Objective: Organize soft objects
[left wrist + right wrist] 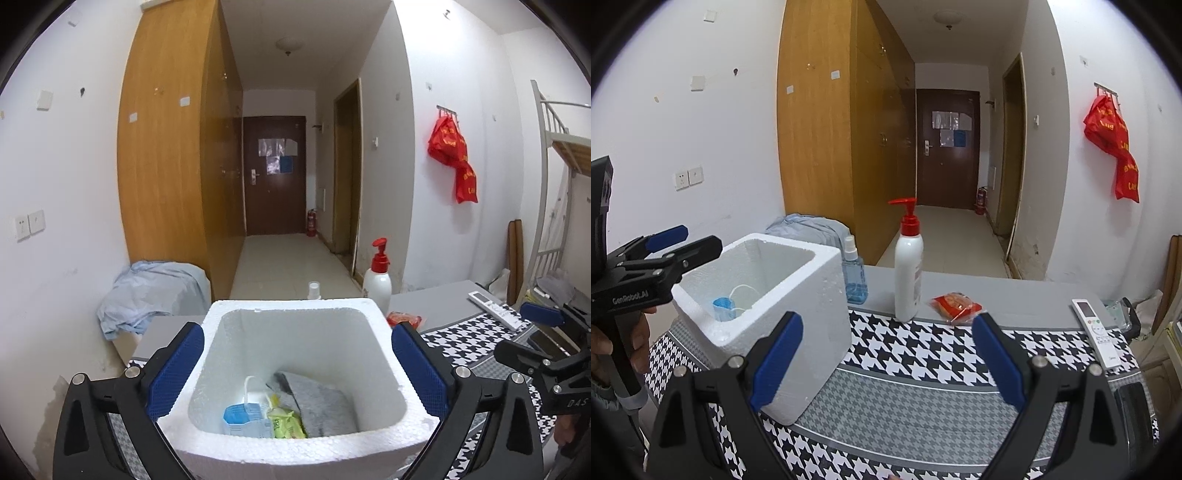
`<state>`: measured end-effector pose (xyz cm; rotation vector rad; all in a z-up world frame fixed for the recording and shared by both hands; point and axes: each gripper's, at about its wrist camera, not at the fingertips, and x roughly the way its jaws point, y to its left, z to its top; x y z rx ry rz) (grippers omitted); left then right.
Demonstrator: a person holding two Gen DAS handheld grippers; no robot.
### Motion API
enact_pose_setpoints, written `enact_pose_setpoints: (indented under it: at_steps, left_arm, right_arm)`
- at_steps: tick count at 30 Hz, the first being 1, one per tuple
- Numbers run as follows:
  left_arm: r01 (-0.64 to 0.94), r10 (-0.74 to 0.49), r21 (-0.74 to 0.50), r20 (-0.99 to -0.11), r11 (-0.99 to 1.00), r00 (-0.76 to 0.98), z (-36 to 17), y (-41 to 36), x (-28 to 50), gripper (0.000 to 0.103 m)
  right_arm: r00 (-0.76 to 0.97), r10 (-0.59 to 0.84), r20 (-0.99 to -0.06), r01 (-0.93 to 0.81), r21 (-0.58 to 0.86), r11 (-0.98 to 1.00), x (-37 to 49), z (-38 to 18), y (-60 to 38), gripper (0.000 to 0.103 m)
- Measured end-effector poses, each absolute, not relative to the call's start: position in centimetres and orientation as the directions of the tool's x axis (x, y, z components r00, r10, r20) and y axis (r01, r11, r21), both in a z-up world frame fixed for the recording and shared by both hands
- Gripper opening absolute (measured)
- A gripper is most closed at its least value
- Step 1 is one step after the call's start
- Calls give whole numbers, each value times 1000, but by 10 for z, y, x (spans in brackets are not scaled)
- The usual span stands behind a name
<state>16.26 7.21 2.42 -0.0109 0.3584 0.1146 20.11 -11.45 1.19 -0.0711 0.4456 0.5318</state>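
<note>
The white foam box [768,314] stands on the houndstooth mat [923,369], and everything here is placed from it. Inside it lie a folded grey cloth [321,406], a yellow-green soft pack [286,421] and a blue-and-white face-mask packet [245,417] with a white loop showing. The one soft thing outside it is the red snack packet [956,304], lying on the grey table [1015,291] to the right of the box, beyond the white pump bottle [908,273] and just past the mat's far edge. A blue spray bottle [854,273] stands just behind the box; a white remote [1099,332] lies further right.

The left gripper [297,369] hangs spread wide over the box's mouth, its blue pads [177,369] outside the two side walls, holding nothing. The right gripper [886,362] is also wide apart and empty, right of the box, aimed toward the red packet.

That packet looks light, crinkly and slippery, with contents that might crush; I would pinch it gently across its middle, or by the sealed end seam, rather than squeeze hard
</note>
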Motion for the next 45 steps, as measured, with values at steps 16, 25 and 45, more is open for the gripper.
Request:
enact_pose_setpoints:
  at_steps: [16, 25, 45]
  left_arm:
    - [-138, 134, 11, -316, 990, 939, 36, 53, 134, 102]
    - [-134, 136, 24, -292, 991, 947, 42, 35, 114, 102]
    - [-140, 139, 8, -200, 990, 970, 41, 16, 61, 102]
  right_arm:
    - [784, 479, -395, -498, 60, 865, 181, 23, -134, 98]
    - [797, 491, -352, -501, 70, 863, 159, 32, -149, 101]
    - [803, 531, -271, -534, 70, 843, 116, 31, -160, 102]
